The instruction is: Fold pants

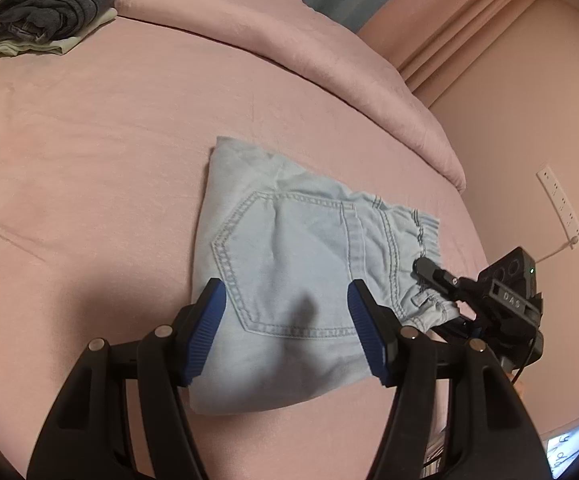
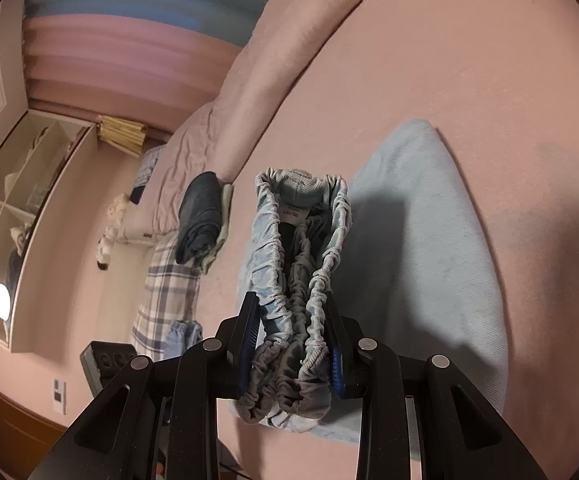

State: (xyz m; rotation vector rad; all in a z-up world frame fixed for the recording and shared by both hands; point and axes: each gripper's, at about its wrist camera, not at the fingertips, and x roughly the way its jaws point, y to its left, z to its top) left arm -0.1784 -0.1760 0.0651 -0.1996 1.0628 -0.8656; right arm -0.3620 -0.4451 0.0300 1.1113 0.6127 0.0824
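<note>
From the left wrist, the left gripper (image 1: 285, 320) hovered with jaws apart over the folded pants (image 1: 289, 280) on the pink bed (image 1: 89, 140), while from the right wrist the right gripper (image 2: 293, 344) sat clamped on the bunched waistband (image 2: 297, 264), which could slip free and undo the fold.

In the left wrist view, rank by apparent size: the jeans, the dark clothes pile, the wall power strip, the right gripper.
1. jeans
2. dark clothes pile, though farther off, so its true size is unsure
3. right gripper, only partly in frame
4. power strip
</note>
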